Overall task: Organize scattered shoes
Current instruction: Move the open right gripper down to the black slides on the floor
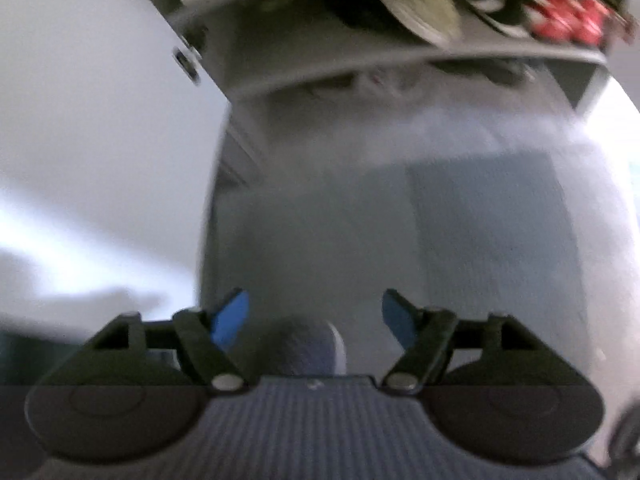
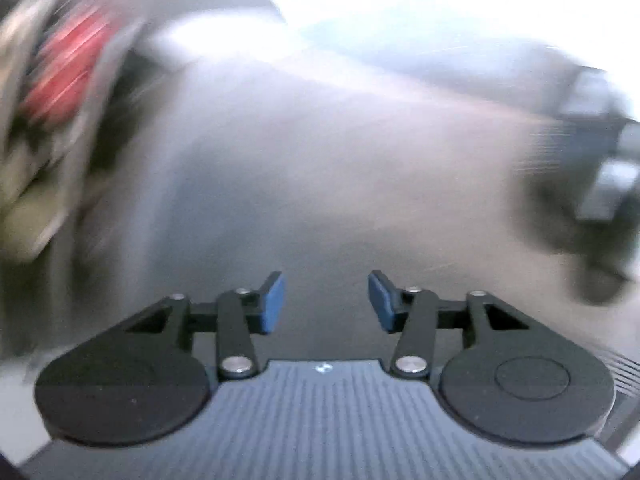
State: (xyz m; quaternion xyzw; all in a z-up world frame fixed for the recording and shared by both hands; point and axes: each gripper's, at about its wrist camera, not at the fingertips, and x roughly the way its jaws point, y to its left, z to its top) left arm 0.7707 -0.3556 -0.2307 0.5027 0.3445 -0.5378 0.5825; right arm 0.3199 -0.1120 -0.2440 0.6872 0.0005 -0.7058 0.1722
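In the left wrist view the left gripper (image 1: 316, 316) points down at a grey floor (image 1: 360, 220), its blue pads (image 1: 230, 322) standing well apart with nothing clamped between them. Just below the gap, close against the gripper body, a rounded blue-grey shape with a white edge (image 1: 310, 350) shows; it is too blurred to tell what it is. Ahead, at the top of the picture, stands a grey shoe rack (image 1: 320, 72) with slatted shelves, and on it rest a pale olive shoe (image 1: 424, 4) and, to its right, a dark shoe with red markings (image 1: 568, 20). A white panel (image 1: 100, 80) rises along the rack's left side. The right wrist view is heavily smeared. The right gripper (image 2: 326, 302) hangs over the same bare floor (image 2: 320, 160), its pads (image 2: 274, 304) apart and empty. At the left edge the red-marked shoe (image 2: 68, 64) and an olive one (image 2: 24, 208) appear as streaks on the rack, and a dark object (image 2: 592, 200) at the right edge cannot be made out.
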